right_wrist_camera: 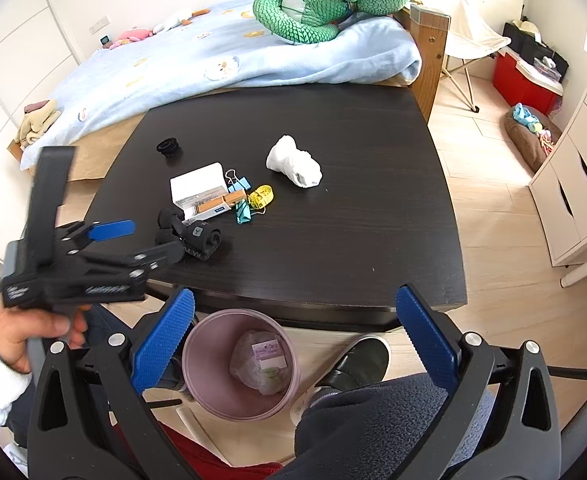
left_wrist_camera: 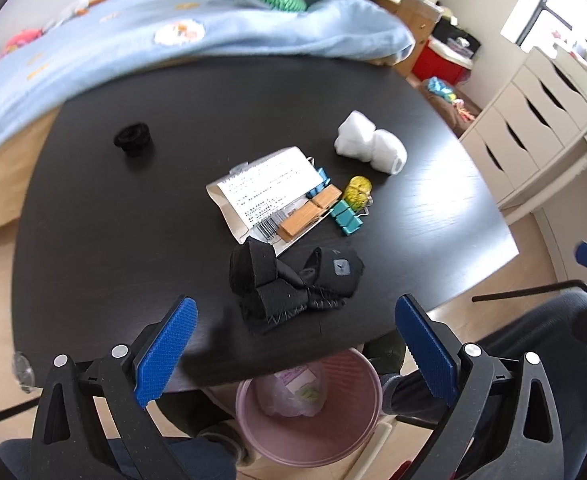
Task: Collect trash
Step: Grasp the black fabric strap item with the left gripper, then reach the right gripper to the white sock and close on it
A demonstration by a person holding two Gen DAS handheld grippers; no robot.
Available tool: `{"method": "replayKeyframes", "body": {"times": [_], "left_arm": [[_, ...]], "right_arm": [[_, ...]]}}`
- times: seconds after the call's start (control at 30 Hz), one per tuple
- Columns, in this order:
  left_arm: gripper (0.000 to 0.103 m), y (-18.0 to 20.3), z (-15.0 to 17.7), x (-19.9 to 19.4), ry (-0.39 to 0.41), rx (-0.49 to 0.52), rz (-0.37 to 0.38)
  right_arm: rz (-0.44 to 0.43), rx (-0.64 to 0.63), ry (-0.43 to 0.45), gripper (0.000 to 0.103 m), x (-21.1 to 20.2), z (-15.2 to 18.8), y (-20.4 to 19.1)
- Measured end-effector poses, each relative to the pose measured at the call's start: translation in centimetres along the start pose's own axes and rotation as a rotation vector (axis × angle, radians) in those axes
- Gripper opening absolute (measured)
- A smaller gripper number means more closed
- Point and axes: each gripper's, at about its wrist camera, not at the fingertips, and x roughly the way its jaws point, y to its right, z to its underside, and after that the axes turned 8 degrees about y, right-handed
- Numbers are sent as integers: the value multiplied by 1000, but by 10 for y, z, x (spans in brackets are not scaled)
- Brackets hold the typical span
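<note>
A pink bin [right_wrist_camera: 239, 364] is seen on the floor at the table's near edge, with a plastic wrapper [right_wrist_camera: 263, 364] inside. Both the left gripper [left_wrist_camera: 295, 338] and the right gripper [right_wrist_camera: 295, 330] are held wide open and empty. On the dark table [right_wrist_camera: 353, 216], a black cloth [left_wrist_camera: 293, 280] lies nearest, a paper packet [left_wrist_camera: 261, 188] just beyond, and a white tissue wad [left_wrist_camera: 371, 142] farther right.

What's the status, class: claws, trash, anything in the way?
Both claws open, empty: left claw, right claw. White wad on table; pink bin below its near edge. Black cloth nearest left claw.
</note>
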Motion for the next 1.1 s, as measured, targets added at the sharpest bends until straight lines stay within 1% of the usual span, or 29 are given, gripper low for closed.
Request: {"method": "replayKeyframes", "body": {"times": [0.23,0.47,0.5,0.53,0.57,0.6,0.63,0.7,0.77,1.0,1.1], "left_arm": [[95,4,-3,33,-33,-15,-56],[95,5,-2,44,-33,-1,-105],[93,5,-2,44,-31,0,-106],[90,5,-2,43,-25,4,-104],[82,5,-1,43,-23,11,-103],[78,5,-1,41,-17,23,-108],[77,6,-1,41,-16,22,-103],[71,4,-1,39,-10,22,-93],[68,0,0,34,1,25,-85],[65,-12,6,20,20,26,-57],[65,-16,7,13,33,29,-58]], "right_arm": [[5,11,-6,99,1,2,5],[5,14,-11,99,3,3,7],[4,15,-11,99,3,3,7],[5,15,-12,99,3,3,7],[4,14,-13,99,4,3,6],[4,14,-13,99,5,3,6],[3,13,-14,99,5,4,6],[1,12,-16,99,7,4,5],[-2,10,-16,99,8,3,3],[-18,4,-14,99,12,-2,-3],[-23,-3,-13,99,15,-5,-6]]}}
